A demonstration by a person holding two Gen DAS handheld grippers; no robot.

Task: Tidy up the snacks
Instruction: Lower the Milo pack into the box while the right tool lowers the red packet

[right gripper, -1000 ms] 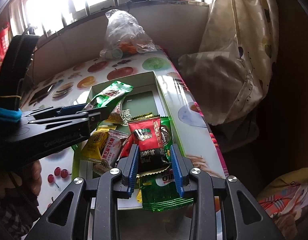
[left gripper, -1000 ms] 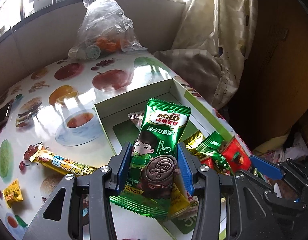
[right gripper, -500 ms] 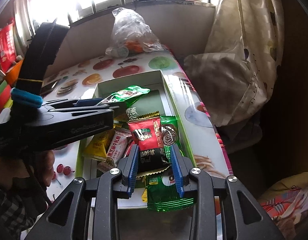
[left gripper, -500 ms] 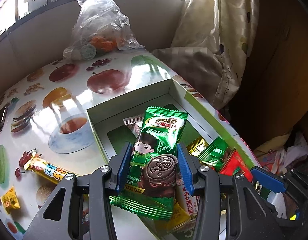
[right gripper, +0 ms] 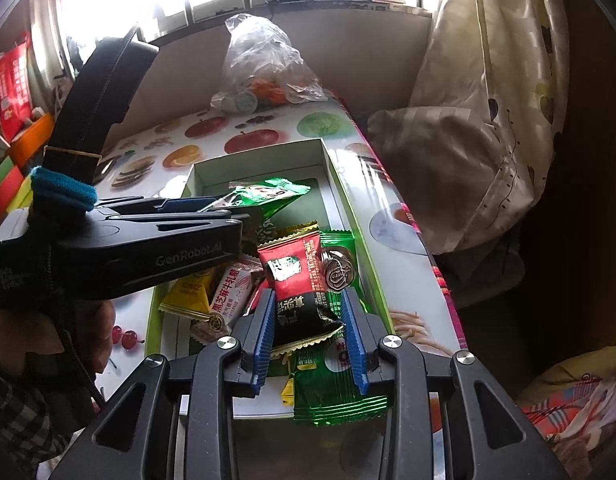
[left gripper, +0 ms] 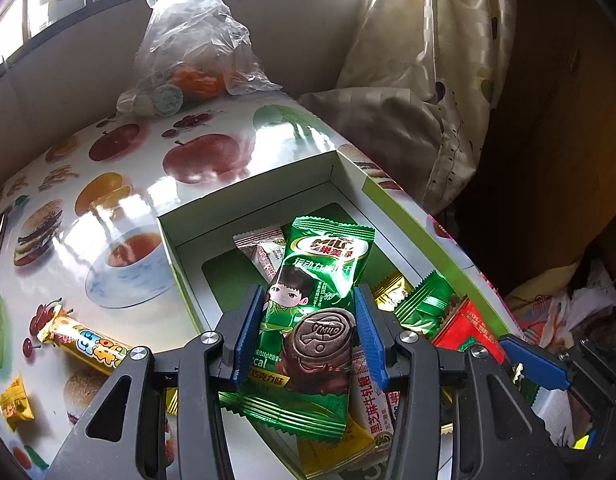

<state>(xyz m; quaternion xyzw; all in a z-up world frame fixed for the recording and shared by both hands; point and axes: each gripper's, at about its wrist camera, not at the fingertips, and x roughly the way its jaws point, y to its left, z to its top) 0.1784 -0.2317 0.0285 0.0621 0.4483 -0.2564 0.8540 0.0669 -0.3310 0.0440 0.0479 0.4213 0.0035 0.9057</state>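
My left gripper (left gripper: 308,336) is shut on a green Milo biscuit packet (left gripper: 316,312) and holds it over the open white and green box (left gripper: 243,208). The same packet (right gripper: 267,196) and the left gripper (right gripper: 211,212) show in the right wrist view above the box (right gripper: 348,208). My right gripper (right gripper: 310,336) is shut on a red and black snack packet (right gripper: 299,288) over the near end of the box. Several packets lie in the box, among them a green one (right gripper: 336,384) and a yellow one (right gripper: 187,292).
A yellow candy bar (left gripper: 87,344) and a small yellow candy (left gripper: 15,404) lie on the fruit-print table (left gripper: 107,184), left of the box. A clear plastic bag (left gripper: 191,52) stands at the table's far end. A curtain (left gripper: 436,80) hangs to the right.
My left gripper has carried the Milo packet to the right, further over the box. My right gripper still holds the red and black packet in about the same place.
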